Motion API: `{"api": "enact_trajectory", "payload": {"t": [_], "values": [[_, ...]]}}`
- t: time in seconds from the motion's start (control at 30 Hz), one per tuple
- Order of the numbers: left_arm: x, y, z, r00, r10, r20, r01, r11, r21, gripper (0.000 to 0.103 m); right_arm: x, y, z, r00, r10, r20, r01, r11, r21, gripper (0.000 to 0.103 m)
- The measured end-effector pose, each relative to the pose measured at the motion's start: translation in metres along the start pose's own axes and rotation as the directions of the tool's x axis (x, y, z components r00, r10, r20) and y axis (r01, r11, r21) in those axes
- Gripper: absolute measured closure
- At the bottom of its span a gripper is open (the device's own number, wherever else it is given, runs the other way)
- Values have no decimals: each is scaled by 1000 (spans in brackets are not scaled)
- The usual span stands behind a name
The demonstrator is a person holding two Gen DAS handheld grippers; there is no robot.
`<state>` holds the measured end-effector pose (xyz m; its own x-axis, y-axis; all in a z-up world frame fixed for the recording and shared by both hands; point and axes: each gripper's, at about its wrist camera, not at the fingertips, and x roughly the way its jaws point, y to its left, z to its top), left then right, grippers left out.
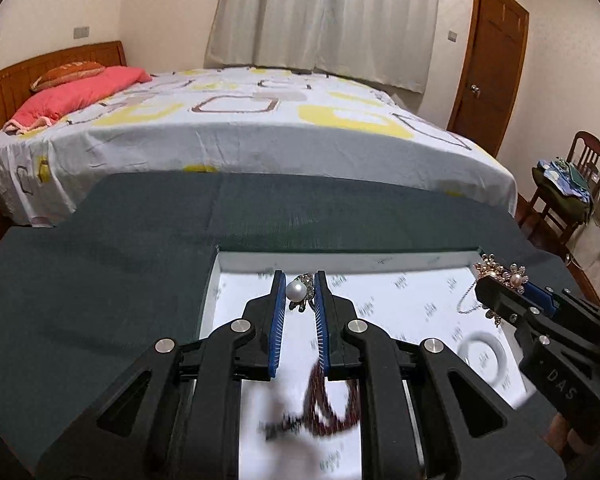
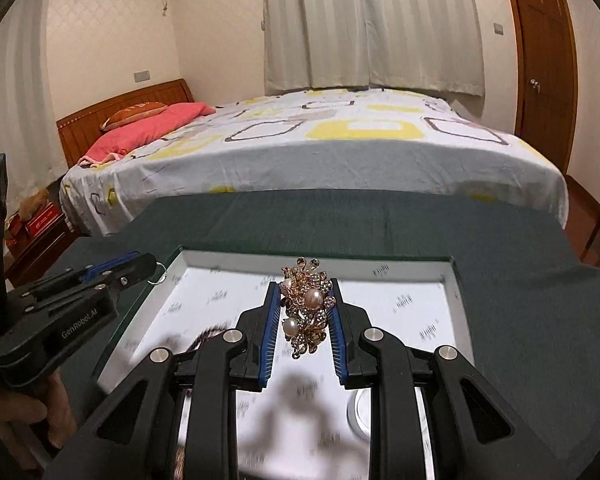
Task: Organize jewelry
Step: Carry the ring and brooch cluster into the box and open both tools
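A white tray (image 1: pixel 380 266) with printed lining sits on a dark green table cloth (image 1: pixel 100 280). My left gripper (image 1: pixel 300 280) is shut on a pearl ring (image 1: pixel 298 291) and holds it above the tray. My right gripper (image 2: pixel 306 296) is shut on a gold flower brooch with pearls (image 2: pixel 308 308) above the tray (image 2: pixel 458 280); it shows at the right of the left wrist view (image 1: pixel 500 280). A dark red bead bracelet (image 1: pixel 332 404) lies blurred in the tray under the left gripper. A silver bangle (image 1: pixel 484 356) and a thin chain (image 1: pixel 466 300) lie in the tray's right part.
A bed (image 1: pixel 240 128) with a white and yellow sheet stands beyond the table. A wooden door (image 1: pixel 492 64) and a chair with clothes (image 1: pixel 568 188) are at the right. A low bedside cabinet (image 2: pixel 36 240) is at the left.
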<state>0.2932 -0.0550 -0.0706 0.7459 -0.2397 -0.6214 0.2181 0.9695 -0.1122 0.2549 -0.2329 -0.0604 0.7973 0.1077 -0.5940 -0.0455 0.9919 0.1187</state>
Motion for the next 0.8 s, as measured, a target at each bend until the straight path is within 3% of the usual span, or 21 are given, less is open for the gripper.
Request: {"api": "enact_trajectory", "payload": {"t": [0.37, 0.63, 0.7, 0.8], "values": [[71, 10, 9, 986, 11, -168, -9, 1000, 9, 89, 72, -2, 11, 984, 11, -176, -10, 1000, 11, 79], [100, 15, 2, 952, -12, -307, 8, 1000, -14, 88, 94, -4, 6, 958, 11, -286, -4, 1000, 24, 79], [102, 16, 1, 947, -11, -322, 6, 1000, -16, 83, 96, -5, 5, 953, 13, -302, -4, 1000, 29, 79], [101, 16, 2, 948, -10, -318, 3, 1000, -22, 65, 99, -8, 7, 953, 7, -302, 6, 999, 42, 77]]}}
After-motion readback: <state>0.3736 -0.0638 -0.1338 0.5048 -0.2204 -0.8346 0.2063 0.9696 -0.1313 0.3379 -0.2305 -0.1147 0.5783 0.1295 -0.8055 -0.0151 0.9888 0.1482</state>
